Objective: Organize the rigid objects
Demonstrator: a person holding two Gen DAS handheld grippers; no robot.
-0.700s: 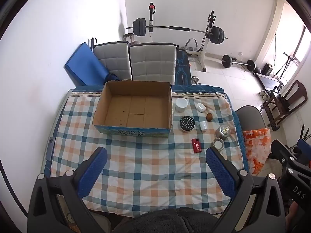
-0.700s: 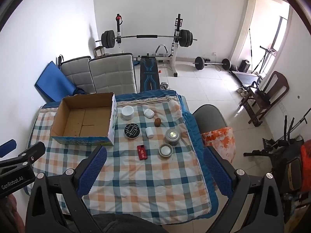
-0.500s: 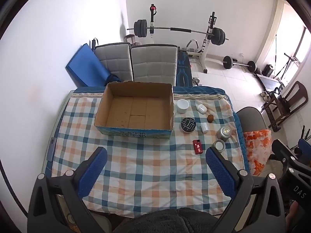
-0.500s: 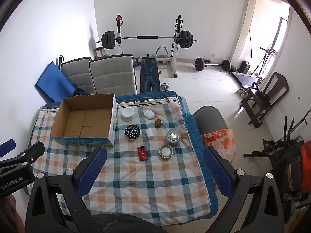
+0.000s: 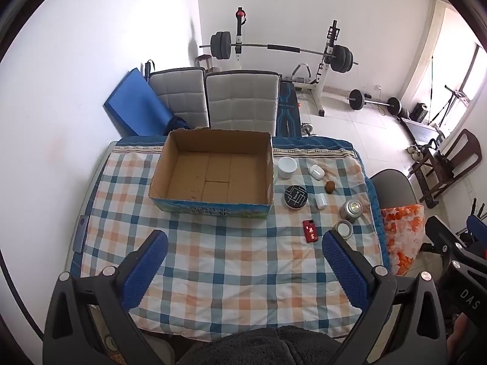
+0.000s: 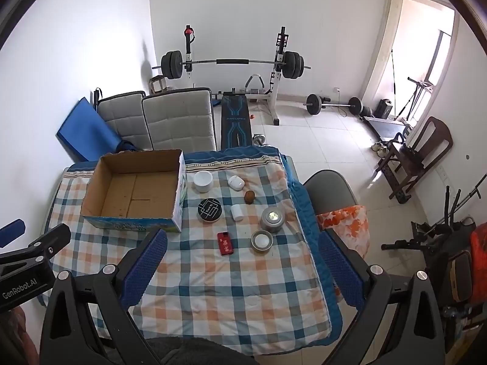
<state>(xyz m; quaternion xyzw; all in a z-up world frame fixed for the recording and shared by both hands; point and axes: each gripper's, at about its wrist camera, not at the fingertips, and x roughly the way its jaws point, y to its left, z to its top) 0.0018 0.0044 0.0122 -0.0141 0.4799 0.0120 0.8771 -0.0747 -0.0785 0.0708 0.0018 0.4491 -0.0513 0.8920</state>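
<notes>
I hold both grippers, left gripper (image 5: 243,261) and right gripper (image 6: 243,258), spread apart, empty; ahead, 1 open cardboard box (image 5: 213,172) beside 7 small items.

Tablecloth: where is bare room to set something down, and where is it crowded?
Free: the near half of the tablecloth in front of the cardboard box, and the box's floor. Crowded: right of the box, from the white jar to the red case.
</notes>
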